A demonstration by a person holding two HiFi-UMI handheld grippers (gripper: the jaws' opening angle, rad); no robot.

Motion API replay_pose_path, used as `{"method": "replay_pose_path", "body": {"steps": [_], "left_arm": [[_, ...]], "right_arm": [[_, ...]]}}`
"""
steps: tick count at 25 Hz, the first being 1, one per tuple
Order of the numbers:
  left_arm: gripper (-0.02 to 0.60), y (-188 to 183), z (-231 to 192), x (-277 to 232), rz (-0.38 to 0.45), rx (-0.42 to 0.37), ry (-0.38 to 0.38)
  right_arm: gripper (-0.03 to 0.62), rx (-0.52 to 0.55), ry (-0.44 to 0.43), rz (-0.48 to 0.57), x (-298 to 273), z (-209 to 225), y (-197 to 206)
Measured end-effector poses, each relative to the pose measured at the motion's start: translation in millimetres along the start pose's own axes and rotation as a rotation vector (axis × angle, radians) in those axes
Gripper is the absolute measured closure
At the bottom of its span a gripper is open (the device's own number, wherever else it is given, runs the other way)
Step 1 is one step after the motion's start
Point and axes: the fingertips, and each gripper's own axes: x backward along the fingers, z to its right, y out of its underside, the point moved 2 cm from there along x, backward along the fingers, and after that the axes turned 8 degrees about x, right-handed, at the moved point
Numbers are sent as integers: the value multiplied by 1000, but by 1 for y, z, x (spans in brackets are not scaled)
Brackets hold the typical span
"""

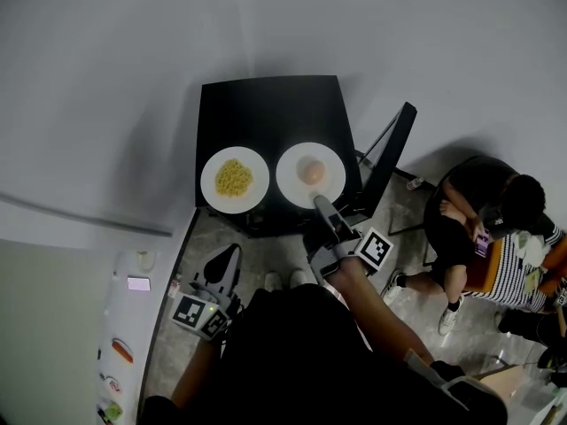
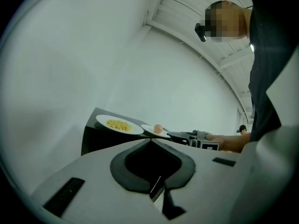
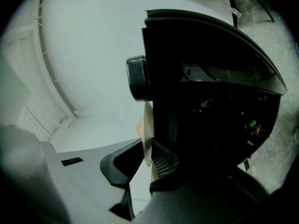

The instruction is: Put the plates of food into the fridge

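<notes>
Plate [image 1: 291, 159] with the round peach-coloured food [image 1: 310, 171], near rim clamped between the jaws of the right gripper [image 1: 321, 204] and the rest lying beyond their tips on the black worktop [image 1: 266, 104], liable to droop from that one-edge hold when lifted, rolling the food off; jaws of the left gripper [image 1: 229, 257] clenched empty.

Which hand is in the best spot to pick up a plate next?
Right. The right tongs pinch the rim of the plate with round pink food. The left tongs are shut, empty and back from the table.
</notes>
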Motion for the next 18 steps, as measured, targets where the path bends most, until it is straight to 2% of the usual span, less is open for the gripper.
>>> {"method": "replay_pose_path", "body": {"steps": [4, 9, 14, 18], "left_arm": [[558, 1, 1, 1, 6, 16, -5], [558, 11, 5, 4, -22, 3, -9], [558, 16, 7, 7, -11, 57, -4], [558, 14, 9, 10, 9, 132, 4]], "right_arm": [[537, -14, 36, -13, 3, -4, 2], [545, -4, 40, -34, 15, -6, 7], [549, 7, 41, -68, 34, -12, 17], [549, 15, 17, -117, 45, -19, 27]]}}
